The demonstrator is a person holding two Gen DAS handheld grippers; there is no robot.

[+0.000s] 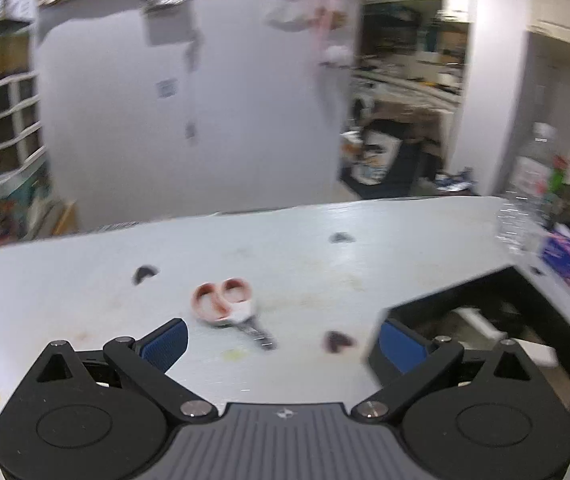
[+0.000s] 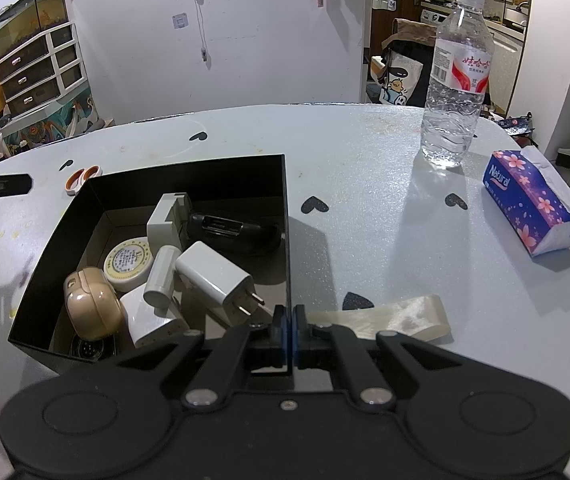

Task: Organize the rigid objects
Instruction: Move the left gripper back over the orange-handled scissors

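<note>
Pink-handled scissors [image 1: 225, 304] lie on the pale table [image 1: 325, 248], just ahead of my left gripper [image 1: 283, 344], which is open and holds nothing. The left wrist view is blurred. A black open box [image 2: 189, 176] holds several items, among them a white plug charger [image 2: 217, 276], a round tin [image 2: 127, 264], a beige case [image 2: 93, 304] and a white cylinder [image 2: 161, 276]. My right gripper [image 2: 289, 320] is shut on the box's right wall near its front corner. The same scissors [image 2: 83, 178] show beyond the box's far left corner. The box [image 1: 465, 292] lies to the right of my left gripper.
A clear water bottle [image 2: 455, 80] stands at the table's far right. A purple tissue pack [image 2: 533, 204] lies near the right edge. A pale translucent strip [image 2: 397, 316] rests on the table beside my right gripper. Drawers [image 2: 41, 68] stand past the far left edge.
</note>
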